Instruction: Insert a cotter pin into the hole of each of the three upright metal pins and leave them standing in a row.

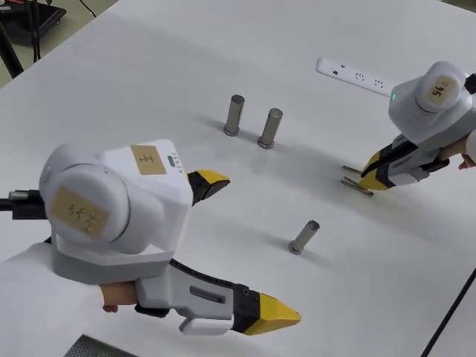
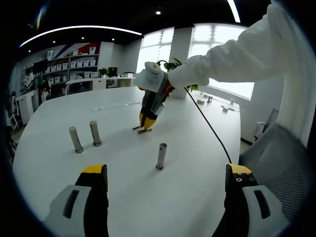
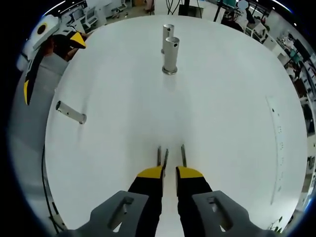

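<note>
**Fingertips [image 3: 151, 173] of the right gripper touching down at the cotter pins**

Yellow fingertips of the right gripper [image 3: 170, 173] are sitting drawn almost together, with only a narrow slit showing between them. They are pressing onto the white table [image 1: 149, 74] right at the cotter pins [image 3: 165, 156], whose thin prongs are poking out just beyond the tips. Whether any pin is actually being pinched cannot be told. The left gripper [image 1: 244, 248] is hovering over the near side of the table, its jaws spread wide and holding nothing.

Three metal pins are standing upright on the table. The far metal pin [image 1: 235, 115] and the middle metal pin [image 1: 270, 128] are standing just beside each other. In the right gripper view they are lining up straight ahead of the jaws, one behind the other, and a cross hole is showing near the top of the closer one. The lone metal pin [image 1: 304, 236] is standing well apart from that pair — between the two grippers in the head view.

A white power strip [image 1: 357, 76] is lying beyond the right gripper.
</note>
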The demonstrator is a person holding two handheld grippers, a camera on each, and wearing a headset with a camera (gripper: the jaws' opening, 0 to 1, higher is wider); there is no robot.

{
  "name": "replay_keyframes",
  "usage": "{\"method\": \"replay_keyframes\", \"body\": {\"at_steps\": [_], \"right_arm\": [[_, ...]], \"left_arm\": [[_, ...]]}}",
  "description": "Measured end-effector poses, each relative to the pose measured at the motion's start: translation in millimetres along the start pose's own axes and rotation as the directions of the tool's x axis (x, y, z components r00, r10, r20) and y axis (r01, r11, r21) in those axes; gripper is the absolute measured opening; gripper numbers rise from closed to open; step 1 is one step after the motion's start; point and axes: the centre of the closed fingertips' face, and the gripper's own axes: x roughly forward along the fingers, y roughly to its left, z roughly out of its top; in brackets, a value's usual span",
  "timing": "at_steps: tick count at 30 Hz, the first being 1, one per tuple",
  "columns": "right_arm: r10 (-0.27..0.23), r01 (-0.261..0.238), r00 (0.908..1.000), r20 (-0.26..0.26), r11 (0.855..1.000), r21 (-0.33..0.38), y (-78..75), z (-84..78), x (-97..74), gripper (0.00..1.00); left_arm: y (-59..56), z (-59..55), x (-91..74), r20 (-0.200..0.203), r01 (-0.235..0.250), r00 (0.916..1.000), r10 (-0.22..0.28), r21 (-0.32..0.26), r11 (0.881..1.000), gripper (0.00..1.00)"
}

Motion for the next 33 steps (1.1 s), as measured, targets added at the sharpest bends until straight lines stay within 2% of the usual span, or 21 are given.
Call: {"method": "replay_keyframes", "body": {"at_steps": [4, 11, 15, 22, 25, 32, 33], "right_arm": [[0.004, -0.004, 1.0000, 0.004, 1.000, -0.004, 4.1, 1.9, -0.3, 0.06], [0.003, -0.003, 1.0000, -0.001, 1.000, -0.002, 1.5, 1.0, 0.1, 0.04], [0.004, -0.004, 1.0000, 0.000, 1.000, 0.014, -0.6, -0.2, 0.4, 0.03], [-0.014, 0.014, 0.9996, -0.026, 1.000, 0.003, -1.6, -6.4, -2.9, 0.01], [-0.009, 0.009, 0.9997, -0.022, 1.000, 0.008, 0.8, -5.8, -2.5, 0.00], [-0.008, 0.006, 0.9989, -0.047, 1.000, -0.030, 7.5, -11.0, -1.3, 0.04], [-0.006, 0.005, 0.9993, -0.036, 1.000, -0.026, 7.1, -8.3, -1.1, 0.03]], "left_arm": [[0.6, -0.6, 0.4, -0.002, -0.001, 1.0000, 0.001, -0.001, 1.000, 0.99], [0.1, -1.8, 1.5, -0.006, 0.004, 1.0000, -0.004, -0.001, 1.000, 0.99], [0.3, -2.4, 1.6, -0.008, 0.006, 0.9999, -0.006, -0.002, 1.000, 0.95], [0.5, -1.7, 1.9, -0.006, 0.006, 1.0000, -0.006, 0.003, 1.000, 0.95], [-0.6, -2.4, 1.8, -0.011, 0.009, 0.9999, -0.009, 0.004, 1.000, 0.95], [-0.4, -2.5, 1.2, -0.011, 0.006, 0.9999, -0.006, 0.004, 1.000, 0.95], [-0.3, -2.7, 1.2, -0.011, 0.005, 0.9999, -0.005, 0.003, 1.000, 0.95]]}}
